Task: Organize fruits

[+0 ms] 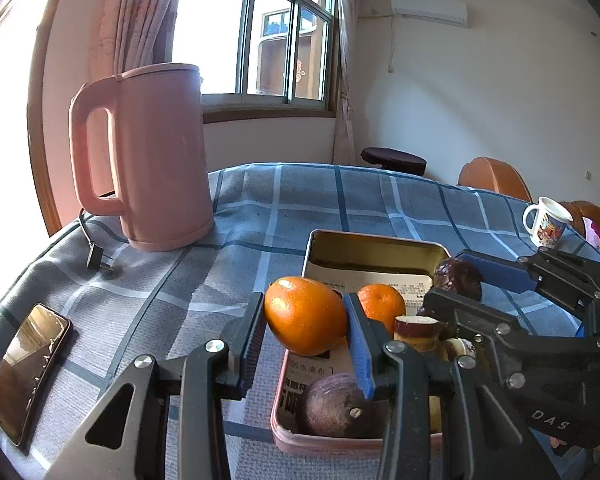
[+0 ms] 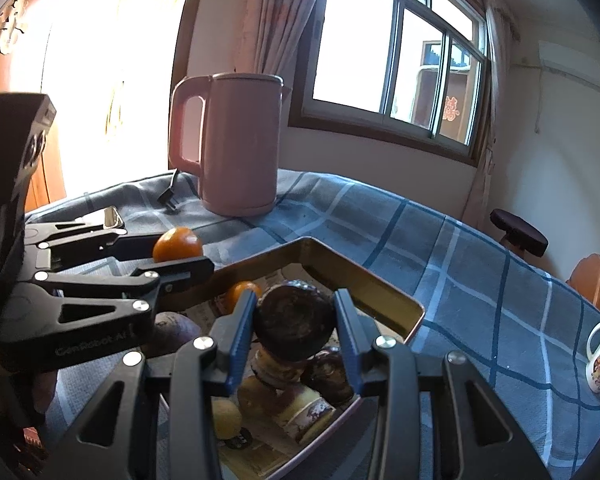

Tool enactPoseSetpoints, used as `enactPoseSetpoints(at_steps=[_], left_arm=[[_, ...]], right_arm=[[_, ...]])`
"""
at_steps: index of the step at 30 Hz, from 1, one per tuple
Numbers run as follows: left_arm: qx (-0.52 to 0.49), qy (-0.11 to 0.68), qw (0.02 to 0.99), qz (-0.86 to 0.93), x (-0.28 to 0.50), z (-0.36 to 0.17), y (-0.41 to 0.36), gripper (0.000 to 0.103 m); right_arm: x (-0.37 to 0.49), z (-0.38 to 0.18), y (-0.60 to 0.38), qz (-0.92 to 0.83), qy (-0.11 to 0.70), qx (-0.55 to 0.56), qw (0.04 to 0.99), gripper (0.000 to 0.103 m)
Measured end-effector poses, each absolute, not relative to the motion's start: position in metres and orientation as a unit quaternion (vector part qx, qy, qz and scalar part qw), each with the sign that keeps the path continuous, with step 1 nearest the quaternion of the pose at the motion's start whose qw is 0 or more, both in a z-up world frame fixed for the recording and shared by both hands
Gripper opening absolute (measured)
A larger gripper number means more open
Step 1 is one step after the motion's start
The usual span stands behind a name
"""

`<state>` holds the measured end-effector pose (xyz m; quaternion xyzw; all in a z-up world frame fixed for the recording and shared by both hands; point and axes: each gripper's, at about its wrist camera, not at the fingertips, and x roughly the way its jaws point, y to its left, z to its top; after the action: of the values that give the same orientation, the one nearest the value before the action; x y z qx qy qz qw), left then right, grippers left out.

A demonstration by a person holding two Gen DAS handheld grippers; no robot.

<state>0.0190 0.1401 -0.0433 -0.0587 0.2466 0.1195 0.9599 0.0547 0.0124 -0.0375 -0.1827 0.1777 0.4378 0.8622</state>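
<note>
Left claw (image 1: 306,316) clamps a mandarin (image 1: 305,315) above the tin's (image 1: 374,242) left edge; right claw (image 2: 294,326) clamps a dark wrinkled fruit (image 2: 294,322) over its middle.

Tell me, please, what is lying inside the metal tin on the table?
The tin is lined with printed paper and holds a small orange, a purple round fruit, cut pieces and a yellow fruit. Whatever lies beneath the grippers and held fruits is covered.
</note>
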Motion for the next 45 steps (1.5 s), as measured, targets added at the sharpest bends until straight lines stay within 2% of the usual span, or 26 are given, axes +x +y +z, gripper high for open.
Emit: enactPoseSetpoints(at_steps=[22, 24, 28, 29, 34, 45], left_arm=[[-0.053, 0.277, 0.954, 0.106, 0.026, -0.050, 0.138, 0.042], [-0.056, 0.271, 0.955, 0.105, 0.022, -0.049, 0.138, 0.054], [-0.059, 0.252, 0.959, 0.118, 0.012, -0.041, 0.140, 0.067], [-0.063, 0.244, 0.960, 0.120, 0.008, -0.037, 0.142, 0.069], [-0.061, 0.224, 0.965, 0.125, -0.002, -0.025, 0.141, 0.069], [-0.047, 0.204, 0.970, 0.121, -0.014, -0.012, 0.126, 0.070]], right_arm=[[0.055, -0.052, 0.023, 0.448, 0.221, -0.202, 0.843, 0.045], [0.053, -0.053, 0.024, 0.451, 0.218, -0.203, 0.841, 0.055], [0.051, -0.049, 0.018, 0.449, 0.207, -0.191, 0.848, 0.069], [0.051, -0.047, 0.017, 0.449, 0.205, -0.187, 0.849, 0.073], [0.050, -0.035, 0.005, 0.442, 0.195, -0.169, 0.859, 0.073], [0.041, -0.010, -0.042, 0.392, 0.177, -0.126, 0.894, 0.086]])
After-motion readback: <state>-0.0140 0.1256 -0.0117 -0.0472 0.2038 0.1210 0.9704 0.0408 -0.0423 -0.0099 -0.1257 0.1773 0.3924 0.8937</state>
